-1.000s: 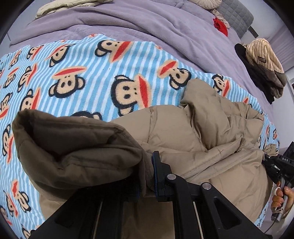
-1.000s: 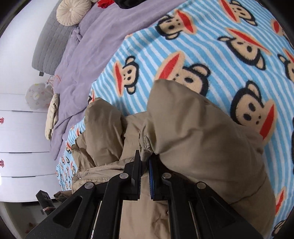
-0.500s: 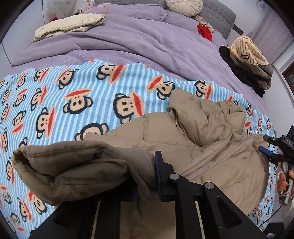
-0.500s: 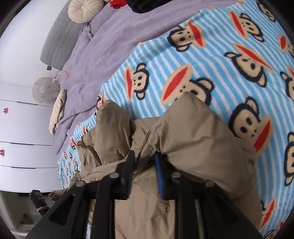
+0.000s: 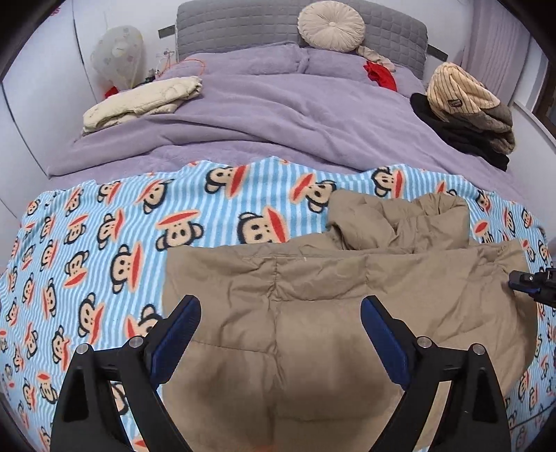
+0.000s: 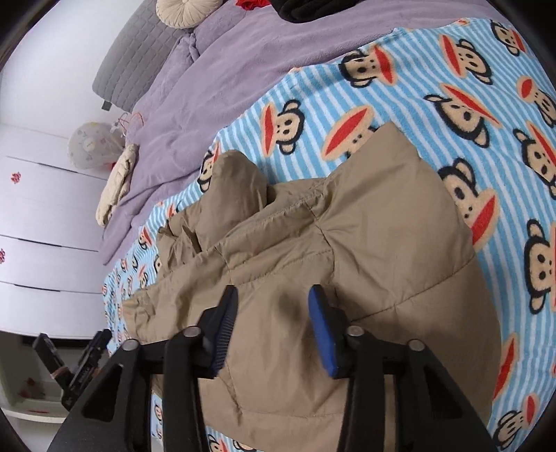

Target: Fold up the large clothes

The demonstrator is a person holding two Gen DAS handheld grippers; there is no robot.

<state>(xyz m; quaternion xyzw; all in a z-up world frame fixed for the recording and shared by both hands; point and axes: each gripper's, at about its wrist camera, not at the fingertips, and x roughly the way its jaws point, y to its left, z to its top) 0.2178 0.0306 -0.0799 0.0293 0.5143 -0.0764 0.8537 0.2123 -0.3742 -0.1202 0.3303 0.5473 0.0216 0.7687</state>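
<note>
Jacket (image 5: pixel 347 299) flat on blanket (image 5: pixel 104 243)

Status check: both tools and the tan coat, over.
Left tool open, just released. Right tool open, empty, jaws narrowing. Tan coat folded on monkey blanket.

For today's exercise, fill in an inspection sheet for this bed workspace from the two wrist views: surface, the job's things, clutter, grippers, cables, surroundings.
Surface: monkey-print striped blanket over a purple duvet on the bed.
Job's things: tan padded jacket lies on the blanket, its near part laid flat, its far end still bunched.
Clutter: cream folded garment, round cushion, red cloth, striped and dark clothes pile.
Grippers: left gripper open above the jacket, jaws just opened; right gripper open, jaws just narrowing, nothing pinched.
Cables: thin orange cord near the pillows.
Surroundings: grey headboard, white drawers, covered fan.
</note>
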